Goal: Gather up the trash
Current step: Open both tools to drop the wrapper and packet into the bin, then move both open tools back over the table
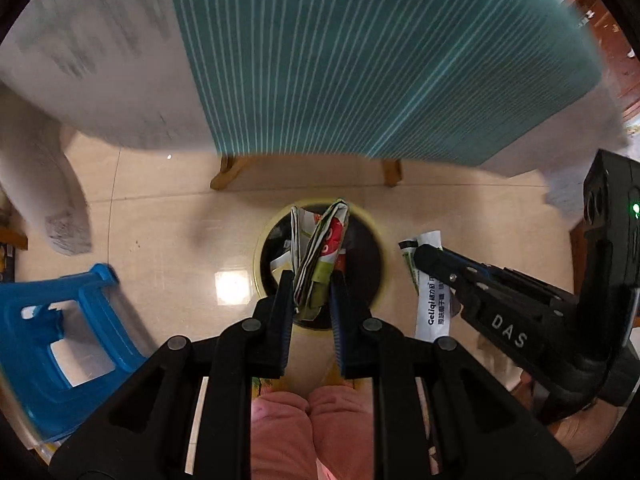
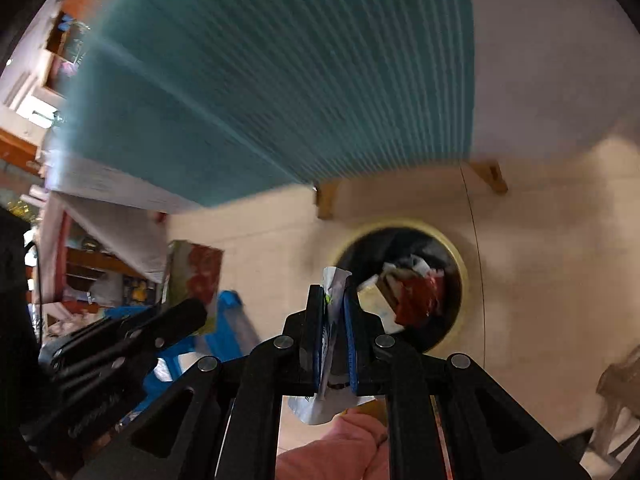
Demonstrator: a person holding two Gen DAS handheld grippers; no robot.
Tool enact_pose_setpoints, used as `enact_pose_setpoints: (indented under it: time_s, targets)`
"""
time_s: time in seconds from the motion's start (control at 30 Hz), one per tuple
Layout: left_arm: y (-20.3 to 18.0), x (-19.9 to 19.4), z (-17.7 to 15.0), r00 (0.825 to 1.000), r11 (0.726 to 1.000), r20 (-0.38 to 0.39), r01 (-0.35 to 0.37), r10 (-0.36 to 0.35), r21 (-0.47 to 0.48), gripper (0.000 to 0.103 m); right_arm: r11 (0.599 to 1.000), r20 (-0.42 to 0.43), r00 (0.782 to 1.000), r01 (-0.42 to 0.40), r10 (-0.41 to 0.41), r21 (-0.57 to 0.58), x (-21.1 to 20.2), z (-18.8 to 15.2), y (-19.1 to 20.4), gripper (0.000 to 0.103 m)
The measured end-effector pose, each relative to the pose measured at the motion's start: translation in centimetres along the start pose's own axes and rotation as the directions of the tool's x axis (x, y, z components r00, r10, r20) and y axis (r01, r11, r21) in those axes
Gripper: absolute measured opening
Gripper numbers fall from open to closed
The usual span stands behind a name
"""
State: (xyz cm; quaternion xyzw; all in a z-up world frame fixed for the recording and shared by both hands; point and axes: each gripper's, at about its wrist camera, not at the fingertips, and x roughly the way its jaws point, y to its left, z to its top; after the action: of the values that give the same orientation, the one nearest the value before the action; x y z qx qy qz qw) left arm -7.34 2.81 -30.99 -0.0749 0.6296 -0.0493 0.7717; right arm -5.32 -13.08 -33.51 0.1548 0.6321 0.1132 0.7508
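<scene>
Your left gripper (image 1: 311, 280) points steeply down at the floor, and its jaws are nearly closed, clamped on a folded red-and-green wrapper (image 1: 320, 258). In the left wrist view that wrapper stands upright in the middle of the frame, directly over the dark mouth of a round trash bin (image 1: 376, 256) with a yellowish rim, which sits on the tiled floor (image 1: 168, 232).

Your right gripper (image 2: 333, 300) has its jaws drawn narrow too, pinching a white packet (image 2: 332, 280) with green marks and printed text; the packet's lower end hangs out below the jaws at the bottom centre of the right wrist view. In that view the bin lies just to the right of the jaws, in the centre-right of the frame, and crumpled trash (image 2: 416, 296), red and white, already lies inside it. In the left wrist view the same packet and gripper enter from the right edge, just beside the bin's rim rather than over its opening.

Across the top of both views runs the tabletop, draped in a teal striped cloth (image 1: 360, 60) over a white one, blurred. Wooden table legs (image 1: 228, 172) stand behind the bin. A blue plastic stool (image 1: 60, 320) sits at lower left of the left wrist view. Your knees (image 1: 312, 432), in pink, fill the bottom centre.
</scene>
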Motion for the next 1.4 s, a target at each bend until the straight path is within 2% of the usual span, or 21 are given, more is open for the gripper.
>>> enact_pose_setpoints:
  time_s: [0.2, 0.3, 0.4, 0.5, 0.57, 0.6, 0.7, 0.8, 1.0, 1.13, 1.4]
  targets:
    - [-0.3, 7.6, -0.8, 1.000, 0.999, -0.008, -0.010, 0.010, -0.032, 0.014, 0.998, -0.041, 0.999, 0.010, -0.008, 0.057, 7.1, -0.4, -4.2, 0.010]
    - [-0.6, 10.6, -0.4, 1.000, 0.999, 0.000, -0.022, 0.022, -0.035, 0.015, 0.997, -0.054, 0.998, 0.021, -0.018, 0.068, 10.1, -0.2, -5.7, 0.018]
    - [-0.6, 13.2, 0.0, 0.999, 0.998, -0.008, -0.043, 0.043, -0.047, 0.018, 0.997, -0.070, 0.997, 0.031, -0.026, 0.076, 12.2, 0.0, -6.9, 0.035]
    - [0.2, 14.6, 0.3, 0.998, 0.997, -0.016, -0.055, 0.054, -0.058, 0.027, 0.997, -0.085, 0.995, 0.050, -0.045, 0.056, 13.8, -0.1, -7.6, 0.038]
    - [0.4, 15.3, 0.5, 0.998, 0.997, -0.021, -0.055, 0.054, -0.059, 0.031, 0.997, -0.092, 0.994, 0.058, -0.053, 0.054, 14.4, -0.2, -8.0, 0.044]
    - [0.4, 15.4, 0.4, 0.998, 0.997, -0.022, -0.057, 0.056, -0.056, 0.036, 0.997, -0.093, 0.994, 0.059, -0.053, 0.056, 14.6, -0.2, -8.0, 0.050]
    - [0.5, 15.3, 0.4, 0.997, 0.996, -0.006, -0.071, 0.071, -0.044, 0.062, 0.996, -0.094, 0.994, 0.058, -0.052, 0.061, 14.9, -0.2, -8.2, 0.054]
    - [0.6, 14.8, 0.5, 0.997, 0.996, 0.003, -0.080, 0.080, -0.046, 0.074, 0.996, -0.093, 0.994, 0.062, -0.055, 0.071, 14.7, 0.0, -8.4, 0.054]
    - [0.7, 13.5, 0.9, 0.996, 0.995, 0.018, -0.086, 0.087, -0.055, 0.075, 0.995, -0.078, 0.994, 0.079, -0.074, 0.058, 13.2, 0.0, -7.5, 0.058]
    - [0.5, 11.2, 0.9, 0.995, 0.994, 0.027, -0.090, 0.091, -0.062, 0.075, 0.993, -0.061, 0.994, 0.096, -0.092, 0.065, 11.4, 0.1, -7.1, 0.061]
    - [-0.5, 2.3, 1.9, 0.994, 0.994, 0.045, -0.095, 0.097, -0.044, 0.075, 0.992, -0.031, 0.995, 0.099, -0.097, 0.080, 3.7, 0.6, -4.3, 0.063]
